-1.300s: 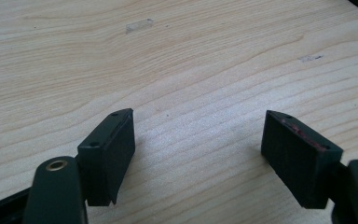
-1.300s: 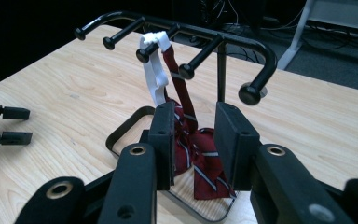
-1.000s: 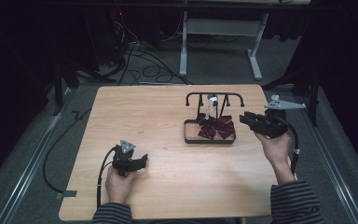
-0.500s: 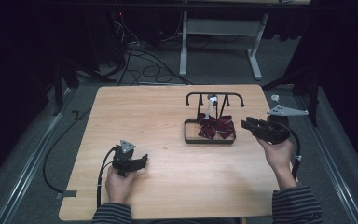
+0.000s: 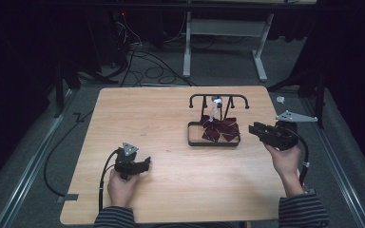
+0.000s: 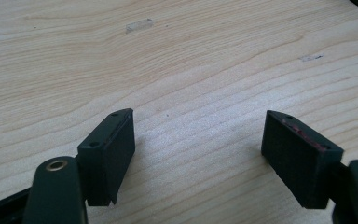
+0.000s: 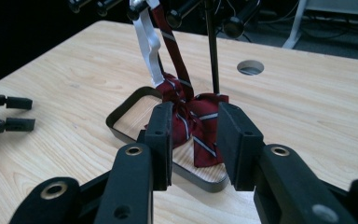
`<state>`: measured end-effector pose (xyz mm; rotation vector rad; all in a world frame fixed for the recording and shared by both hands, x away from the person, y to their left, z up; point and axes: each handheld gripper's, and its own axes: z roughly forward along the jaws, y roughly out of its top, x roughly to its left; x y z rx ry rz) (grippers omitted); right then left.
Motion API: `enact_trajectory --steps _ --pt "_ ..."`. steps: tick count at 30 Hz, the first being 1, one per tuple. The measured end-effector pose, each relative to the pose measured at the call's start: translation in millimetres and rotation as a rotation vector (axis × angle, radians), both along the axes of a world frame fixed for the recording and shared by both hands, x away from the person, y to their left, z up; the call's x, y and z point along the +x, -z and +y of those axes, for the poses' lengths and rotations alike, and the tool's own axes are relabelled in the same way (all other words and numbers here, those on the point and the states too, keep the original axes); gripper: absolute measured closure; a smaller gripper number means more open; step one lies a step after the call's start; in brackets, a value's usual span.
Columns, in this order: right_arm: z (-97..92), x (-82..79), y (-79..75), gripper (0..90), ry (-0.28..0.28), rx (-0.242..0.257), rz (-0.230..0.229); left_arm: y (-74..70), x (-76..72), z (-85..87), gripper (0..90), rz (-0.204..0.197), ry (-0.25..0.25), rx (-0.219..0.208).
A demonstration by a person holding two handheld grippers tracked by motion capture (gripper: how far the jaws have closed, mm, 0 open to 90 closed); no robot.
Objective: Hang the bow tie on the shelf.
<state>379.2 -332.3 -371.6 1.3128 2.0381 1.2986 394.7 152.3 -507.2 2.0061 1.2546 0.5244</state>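
- Since earlier frames: right gripper (image 5: pixel 255 128) has dropped a bit lower and closer to the person; grey plate now sits further back from the jaws. Left gripper (image 5: pixel 145 164) same spot. Bow tie (image 5: pixel 220 128) unmoved.
- High view: bow tie just ahead of right gripper's tips, not touching, hanging from the black stand (image 5: pixel 218 98) and slumped onto the stand's tray (image 5: pixel 215 143). Left gripper well apart from it, resting on table (image 5: pixel 171 190) in the person's hand.
- Left gripper view: jaws spread wide, nothing between, bare wood under the pads (image 6: pixel 116 151).
- Right gripper view: jaws part-spread, pinching nothing; bow tie (image 7: pixel 186 112) straight ahead through the gap, a little beyond the pads (image 7: pixel 161 140). White strap (image 7: pixel 149 44) + striped band run up to the stand's bar.
- Handling, my guess: light, soft cloth, floppy, not fragile; will sag and swing once lifted, strap may snag on the hook.
- Best hold prob. the centre knot, thickest part; loose wings would just fold and slip. Jaws look wide enough for the knot.
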Motion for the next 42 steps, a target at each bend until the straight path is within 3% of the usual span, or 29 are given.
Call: enact_trajectory --steps 15,42 --pt "-5.6 -6.1 8.5 68.4 0.014 0.018 0.006 0.0 0.0 -0.1 26.3 0.000 0.000 0.001" --pt "-5.4 -16.4 38.3 68.2 0.007 0.064 0.069 0.0 0.0 -0.1 26.3 0.000 0.001 0.002"
